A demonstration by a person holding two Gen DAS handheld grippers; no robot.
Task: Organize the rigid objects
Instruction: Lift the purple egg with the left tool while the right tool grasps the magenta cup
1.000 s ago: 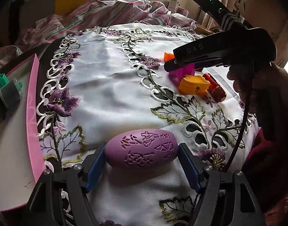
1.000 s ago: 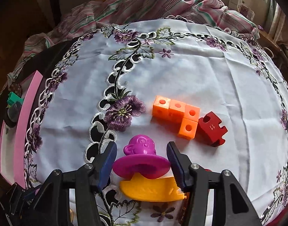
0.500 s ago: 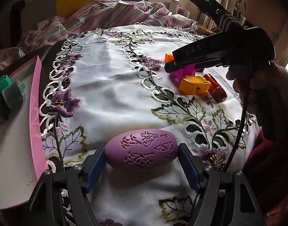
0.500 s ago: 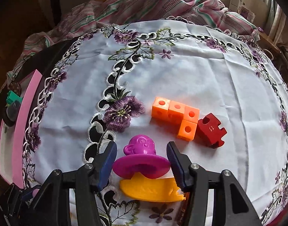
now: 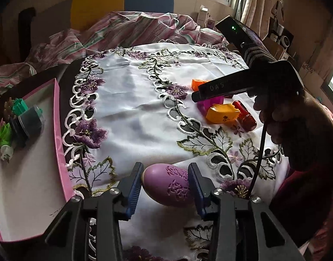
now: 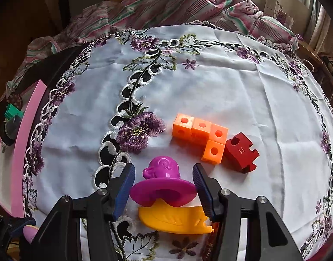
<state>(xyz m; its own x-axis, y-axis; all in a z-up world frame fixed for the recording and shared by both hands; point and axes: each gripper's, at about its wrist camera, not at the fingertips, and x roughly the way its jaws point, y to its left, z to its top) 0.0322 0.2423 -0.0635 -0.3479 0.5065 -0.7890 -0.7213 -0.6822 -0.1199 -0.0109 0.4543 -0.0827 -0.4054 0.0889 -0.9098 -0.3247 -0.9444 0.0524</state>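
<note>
1. Now the left tool [image 5: 165, 181] is closing its jaws on the purple egg-shaped piece [image 5: 168, 184]; both blue pads touch its sides near the front edge of the table [image 5: 127, 113], which wears a white embroidered cloth.
2. Left of it lies the pink-rimmed tray [image 5: 57, 126], with a dark round lidded piece [image 5: 27, 122] and green bits [image 5: 19, 107] at its far end.
3. Over at the right tool [image 6: 164, 187], the jaws stand apart on either side of the magenta hat-shaped toy [image 6: 163, 184]; whether the pads touch its brim I cannot tell.
4. Just in front of the toy rests a yellow piece [image 6: 173, 219].
5. Beyond sit the joined orange cubes [image 6: 201, 137], touching a dark red puzzle block [image 6: 240, 152].
6. Beside the yellow piece, in the left view, lies a red bottle [image 5: 245, 115].
</note>
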